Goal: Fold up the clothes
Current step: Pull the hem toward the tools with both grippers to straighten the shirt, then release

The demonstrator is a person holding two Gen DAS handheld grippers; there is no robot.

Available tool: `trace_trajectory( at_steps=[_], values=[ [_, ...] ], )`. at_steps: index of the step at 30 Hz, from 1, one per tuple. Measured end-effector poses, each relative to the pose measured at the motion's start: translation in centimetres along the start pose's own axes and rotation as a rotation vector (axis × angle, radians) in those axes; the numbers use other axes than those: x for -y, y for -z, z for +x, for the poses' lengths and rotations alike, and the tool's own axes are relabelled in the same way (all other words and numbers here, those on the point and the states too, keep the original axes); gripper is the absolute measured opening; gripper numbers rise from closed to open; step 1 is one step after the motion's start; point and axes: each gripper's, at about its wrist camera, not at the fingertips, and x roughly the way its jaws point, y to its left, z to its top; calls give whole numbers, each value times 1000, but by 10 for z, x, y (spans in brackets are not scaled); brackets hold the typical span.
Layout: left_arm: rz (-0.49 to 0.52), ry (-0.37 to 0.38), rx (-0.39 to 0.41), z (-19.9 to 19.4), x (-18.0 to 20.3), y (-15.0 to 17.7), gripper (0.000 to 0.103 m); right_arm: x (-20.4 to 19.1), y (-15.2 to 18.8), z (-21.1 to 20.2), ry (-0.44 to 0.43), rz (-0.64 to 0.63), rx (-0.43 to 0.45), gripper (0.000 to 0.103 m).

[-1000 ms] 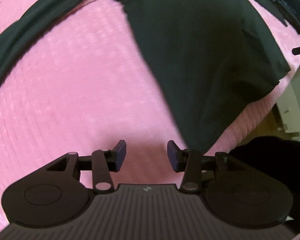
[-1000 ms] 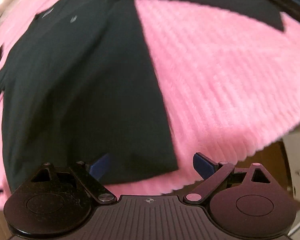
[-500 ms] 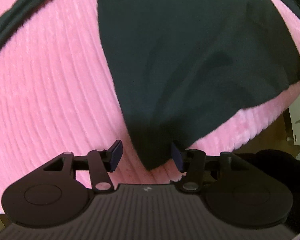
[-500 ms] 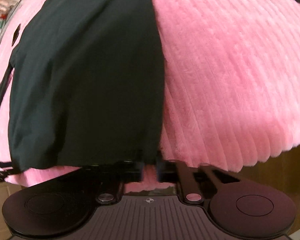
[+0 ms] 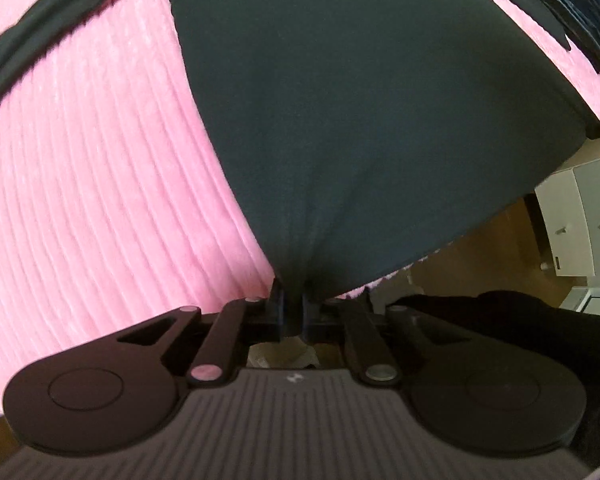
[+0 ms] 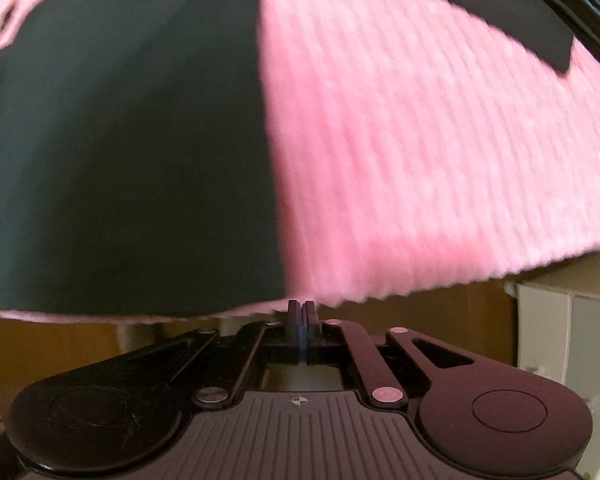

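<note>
two grippers at the garment hem

a second ago both jaws stood open; now the left gripper (image 5: 291,312) pinches the black garment (image 5: 360,120) hem corner, the right gripper (image 6: 301,318) jaws meet at its other corner, low over the pink ribbed blanket (image 6: 440,160).
</note>
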Motion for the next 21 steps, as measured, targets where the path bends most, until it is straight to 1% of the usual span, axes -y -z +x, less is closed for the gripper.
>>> trace_trajectory(
  at_steps=[1,3,4,5,6,7,8,9,10,11,14,19,21],
  values=[
    [1,-6,-8,7,2,1,6,2,1,8,-7,24,-9,0],
    [-3,-35,-36,23,5,1,7,1,0,11,12,39,6,0],
    [-6,-49,-52,29,5,1,11,1,0,10,23,39,17,1],
    [-4,-61,-66,29,5,2,15,-1,1,6,24,42,35,5],
    [-2,-72,-80,29,5,4,15,0,-1,0,14,51,55,26],
    [0,-83,-94,29,6,5,15,-4,0,-7,6,60,75,75],
    [2,-94,-99,27,6,6,17,-10,-1,-12,1,67,103,92],
    [3,-101,-85,19,6,4,17,-16,-2,-18,-4,74,130,98],
    [3,-108,-71,11,6,3,18,-22,-3,-23,-12,82,155,98],
    [4,-116,-57,3,6,2,20,-28,-5,-27,-40,96,163,98],
    [5,-138,-14,-20,6,-2,33,-55,-17,-42,-104,129,206,98],
    [8,-175,56,-60,7,-9,40,-109,-30,-84,-183,119,326,98],
    [9,-189,85,-76,7,-11,46,-129,-34,-104,-196,122,382,98]
  ],
)
